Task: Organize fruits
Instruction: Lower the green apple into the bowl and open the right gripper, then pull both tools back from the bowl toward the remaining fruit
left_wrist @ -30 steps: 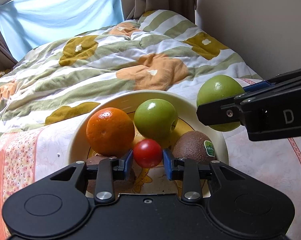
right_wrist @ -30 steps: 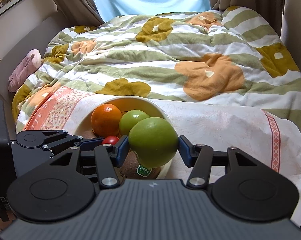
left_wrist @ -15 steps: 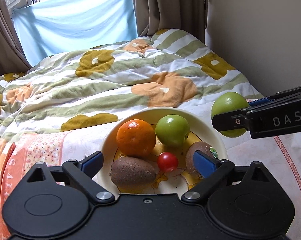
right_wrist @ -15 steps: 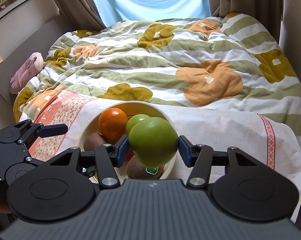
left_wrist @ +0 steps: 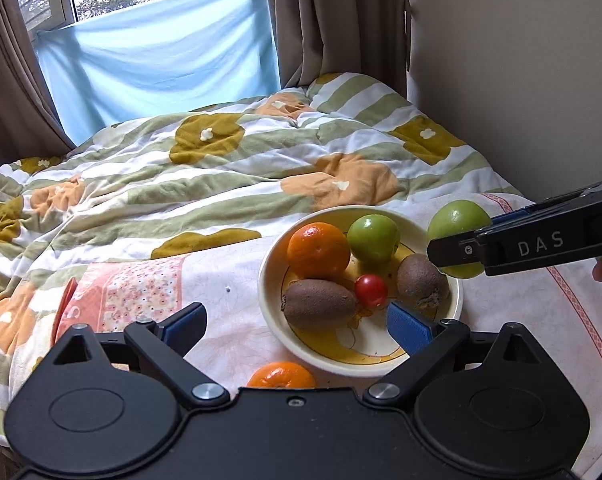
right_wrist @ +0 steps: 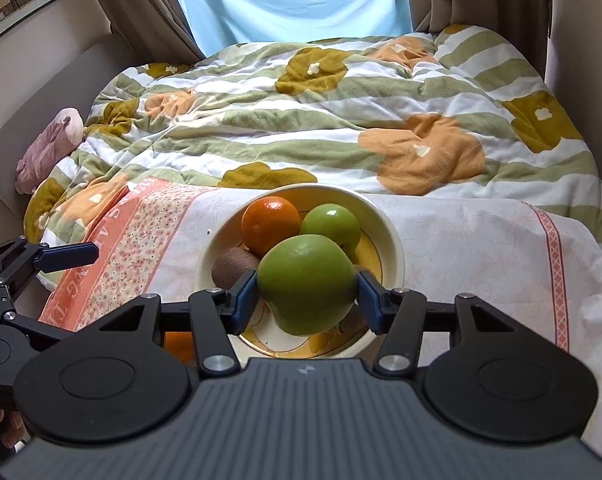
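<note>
A cream bowl (left_wrist: 381, 365) on a floral cloth holds an orange (left_wrist: 318, 247), a green apple (left_wrist: 373, 238), a red tomato (left_wrist: 371, 290) and two kiwis (left_wrist: 319, 303) (left_wrist: 421, 282). My left gripper (left_wrist: 297, 324) hangs open, above the bowl's near side, with nothing between its pads. My right gripper (right_wrist: 307, 300) is shut on a large green fruit (right_wrist: 307, 288) and holds it above the bowl (right_wrist: 389, 232). In the left wrist view that fruit (left_wrist: 457, 220) hangs at the bowl's right rim. A second orange (left_wrist: 281, 376) lies on the cloth in front of the bowl.
The cloth (left_wrist: 141, 288) covers the near end of a bed with a flowered duvet (left_wrist: 221, 168). A pink plush toy (right_wrist: 49, 148) lies at the bed's left edge. A wall stands close on the right, and curtains and a window lie beyond.
My left gripper opened and let go of the tomato, which now lies in the bowl, then drew back and up. My right gripper carried the green fruit over the bowl.
</note>
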Demonstrator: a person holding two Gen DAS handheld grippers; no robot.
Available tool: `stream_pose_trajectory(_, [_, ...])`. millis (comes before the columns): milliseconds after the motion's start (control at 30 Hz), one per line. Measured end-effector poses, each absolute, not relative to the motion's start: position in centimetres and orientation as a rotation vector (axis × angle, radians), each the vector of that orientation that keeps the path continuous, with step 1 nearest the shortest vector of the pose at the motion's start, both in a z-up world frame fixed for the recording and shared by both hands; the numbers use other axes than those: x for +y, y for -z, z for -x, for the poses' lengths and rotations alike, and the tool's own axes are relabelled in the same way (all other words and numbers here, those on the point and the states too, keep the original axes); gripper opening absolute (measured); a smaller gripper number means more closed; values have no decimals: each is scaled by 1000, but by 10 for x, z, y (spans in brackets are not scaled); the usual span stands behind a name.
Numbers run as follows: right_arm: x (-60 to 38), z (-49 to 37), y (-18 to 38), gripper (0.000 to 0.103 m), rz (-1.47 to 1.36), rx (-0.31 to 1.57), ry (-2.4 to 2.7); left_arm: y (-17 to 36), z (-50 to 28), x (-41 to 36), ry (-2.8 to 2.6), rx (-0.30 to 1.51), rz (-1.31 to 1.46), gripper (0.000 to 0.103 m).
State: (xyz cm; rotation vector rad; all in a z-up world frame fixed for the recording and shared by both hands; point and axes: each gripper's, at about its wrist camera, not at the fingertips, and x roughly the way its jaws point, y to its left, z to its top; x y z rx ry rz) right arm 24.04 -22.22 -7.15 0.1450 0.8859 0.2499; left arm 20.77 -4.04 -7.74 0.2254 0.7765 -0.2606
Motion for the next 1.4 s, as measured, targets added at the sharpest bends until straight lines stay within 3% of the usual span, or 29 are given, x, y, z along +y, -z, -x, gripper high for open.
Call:
stream_pose_trajectory(867, [-168,-239,131,68,-107,931,-141,103,-194,12,270,822,-219,99])
stream_pose_trajectory(933, [-167,-239,131,70,-95,947,-136,104,-194,13,273,827,-219,99])
stream_pose_trajectory(967, [-167,-239,130,79,-99,956,-139,103,-194,13,274,828,-216,99])
stream_pose_trajectory(1000, [-167,-237,129,100,-107,959,-143,102,-193,14,276,828,-213,99])
stream_pose_trajectory(1033, [-168,-235,129,103,-116,955,-139,101,-192,14,277,826,-208,99])
stream_pose_trajectory(1400, [-177,-210,96,103,-147,863,-97,75,-180,21,281,757,-193,99])
